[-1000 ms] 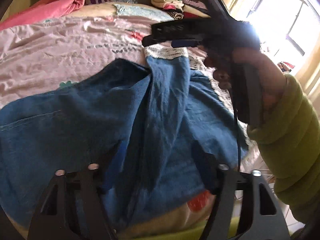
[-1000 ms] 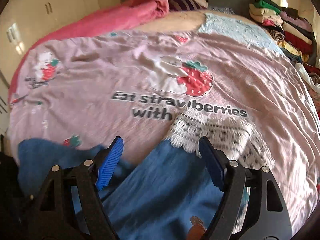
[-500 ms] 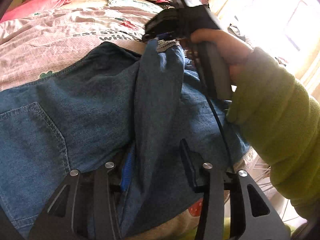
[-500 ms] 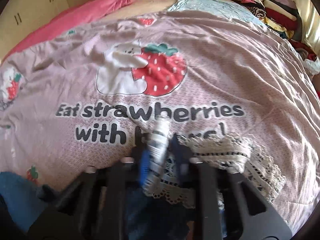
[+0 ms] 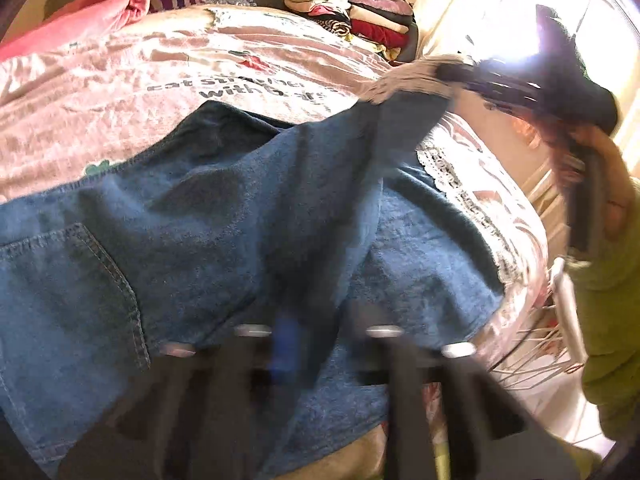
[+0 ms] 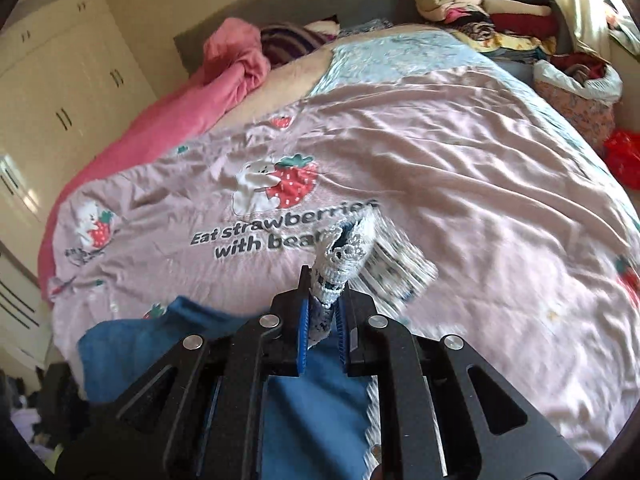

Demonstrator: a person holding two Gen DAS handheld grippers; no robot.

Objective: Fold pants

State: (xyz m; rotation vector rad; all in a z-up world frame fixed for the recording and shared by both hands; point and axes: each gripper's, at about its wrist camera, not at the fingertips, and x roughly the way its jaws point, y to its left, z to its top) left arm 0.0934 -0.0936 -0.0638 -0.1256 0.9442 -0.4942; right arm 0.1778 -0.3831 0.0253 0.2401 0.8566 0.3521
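Blue denim pants (image 5: 192,224) with white lace hems lie across the pink strawberry bedspread (image 5: 120,92). At the near edge, blurred, my left gripper (image 5: 316,336) is shut on a raised fold of the denim near the crotch. My right gripper (image 6: 326,304) is shut on the lace hem (image 6: 344,256) of one leg and holds it up off the bed. The left wrist view shows that right gripper (image 5: 460,76) at upper right, held by a hand in a green sleeve (image 5: 608,300), with the leg (image 5: 360,152) stretched up to it. The other leg's hem (image 6: 396,272) stays flat.
A rumpled pink blanket (image 6: 236,64) and a striped garment (image 6: 292,40) lie by the headboard. Stacked folded clothes (image 6: 488,4) and a full bag (image 6: 576,92) stand at the far right corner. Cream wardrobe doors (image 6: 60,92) line the left. White wire hangers (image 5: 536,344) sit beside the bed.
Both grippers went from open to shut: the right on the lace hem, which it then lifted and carried right; the left on the denim fold, staying in place.
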